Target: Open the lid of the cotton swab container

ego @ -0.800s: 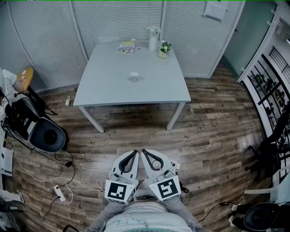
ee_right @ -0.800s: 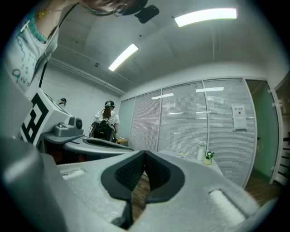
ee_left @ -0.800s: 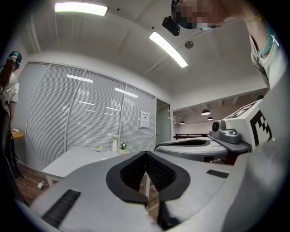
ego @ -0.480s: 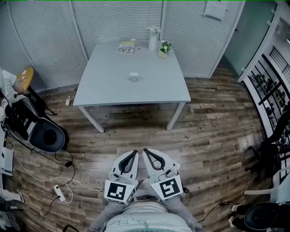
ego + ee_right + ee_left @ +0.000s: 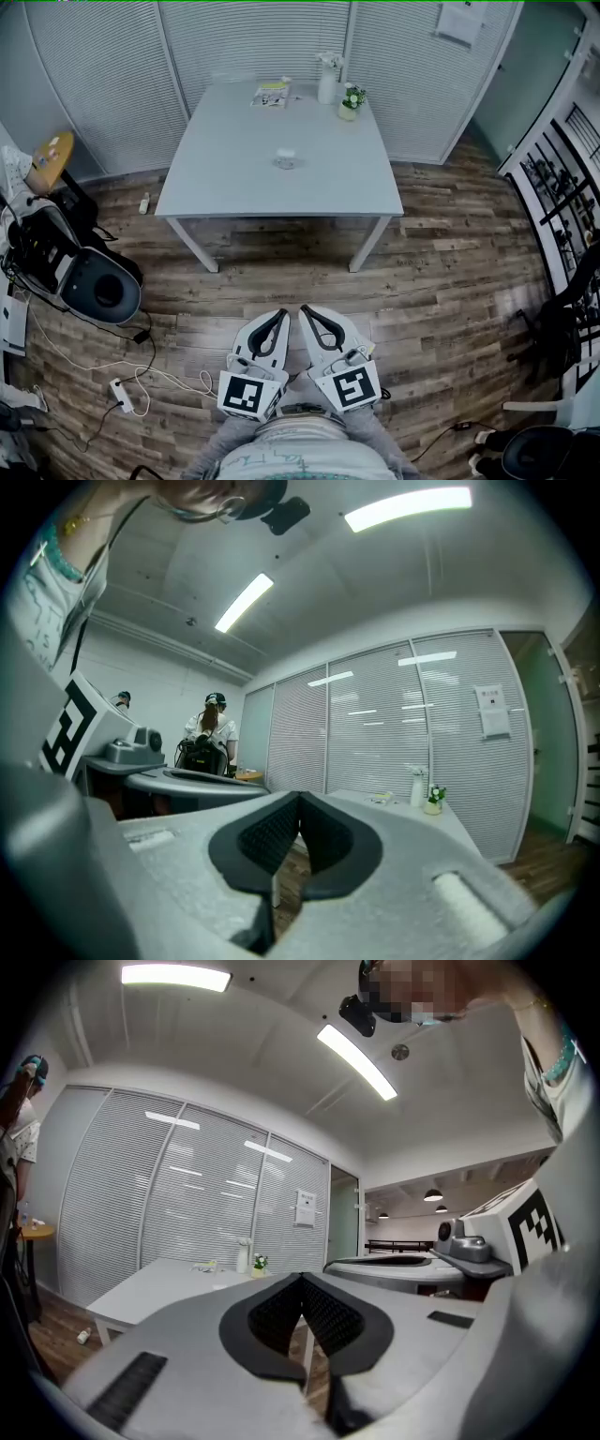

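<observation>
Beyond the wooden floor (image 5: 450,272) stands the grey table (image 5: 216,192), with the cotton swab container (image 5: 286,158) near its middle, well apart and straight ahead of the left gripper (image 5: 277,317) and the right gripper (image 5: 306,312), both clenched empty, neither plainly nearer.

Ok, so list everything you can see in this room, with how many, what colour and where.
table: one, pale grey, ahead in mid-room
cotton swab container: one, whitish, centre of the table
booklet: one, yellow and white, table's far edge
bottle: one, white, right of the booklet
potted plant: one, green with white flowers, beside the bottle
notice sheet: one, white, on the blinds, upper right
side table: one, yellow top, far left
power strip: one, white, wood floor, lower left
left gripper: one, white, black pads, shut, empty, by the person's body
right gripper: one, same colours, shut, empty, alongside
</observation>
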The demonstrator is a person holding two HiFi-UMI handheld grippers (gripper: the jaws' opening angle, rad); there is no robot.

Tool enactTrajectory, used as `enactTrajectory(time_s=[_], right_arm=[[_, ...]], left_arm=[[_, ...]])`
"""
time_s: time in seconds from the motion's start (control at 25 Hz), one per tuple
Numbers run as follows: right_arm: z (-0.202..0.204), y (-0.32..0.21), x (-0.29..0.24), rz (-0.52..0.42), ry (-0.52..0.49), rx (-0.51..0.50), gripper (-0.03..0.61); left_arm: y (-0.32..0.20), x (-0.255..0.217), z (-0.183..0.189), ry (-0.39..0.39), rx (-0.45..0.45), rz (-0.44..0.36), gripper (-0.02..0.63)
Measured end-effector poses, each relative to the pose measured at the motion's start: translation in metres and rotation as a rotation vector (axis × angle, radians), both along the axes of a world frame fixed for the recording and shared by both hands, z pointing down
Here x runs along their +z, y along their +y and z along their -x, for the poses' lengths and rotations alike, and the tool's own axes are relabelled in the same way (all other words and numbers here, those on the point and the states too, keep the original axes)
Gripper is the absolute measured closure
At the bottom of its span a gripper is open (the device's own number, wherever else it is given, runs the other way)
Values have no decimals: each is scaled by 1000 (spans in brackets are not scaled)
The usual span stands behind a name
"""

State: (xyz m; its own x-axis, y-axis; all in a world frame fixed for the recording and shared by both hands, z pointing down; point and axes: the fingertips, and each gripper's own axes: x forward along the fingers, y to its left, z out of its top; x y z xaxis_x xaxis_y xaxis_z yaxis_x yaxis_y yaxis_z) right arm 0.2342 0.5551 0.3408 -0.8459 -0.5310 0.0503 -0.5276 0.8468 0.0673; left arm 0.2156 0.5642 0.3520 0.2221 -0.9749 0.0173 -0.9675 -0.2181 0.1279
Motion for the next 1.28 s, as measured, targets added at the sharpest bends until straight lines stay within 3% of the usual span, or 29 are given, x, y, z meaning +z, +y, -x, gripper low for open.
enactTrajectory(time_s=[0.76, 1.28], right_arm=[[115, -144, 6, -4, 26, 59, 577], [172, -196, 13, 7, 37, 90, 577]], left_arm=[[-148, 0, 110, 27, 82, 19, 615], [-202, 9, 162, 22, 130, 26, 615]])
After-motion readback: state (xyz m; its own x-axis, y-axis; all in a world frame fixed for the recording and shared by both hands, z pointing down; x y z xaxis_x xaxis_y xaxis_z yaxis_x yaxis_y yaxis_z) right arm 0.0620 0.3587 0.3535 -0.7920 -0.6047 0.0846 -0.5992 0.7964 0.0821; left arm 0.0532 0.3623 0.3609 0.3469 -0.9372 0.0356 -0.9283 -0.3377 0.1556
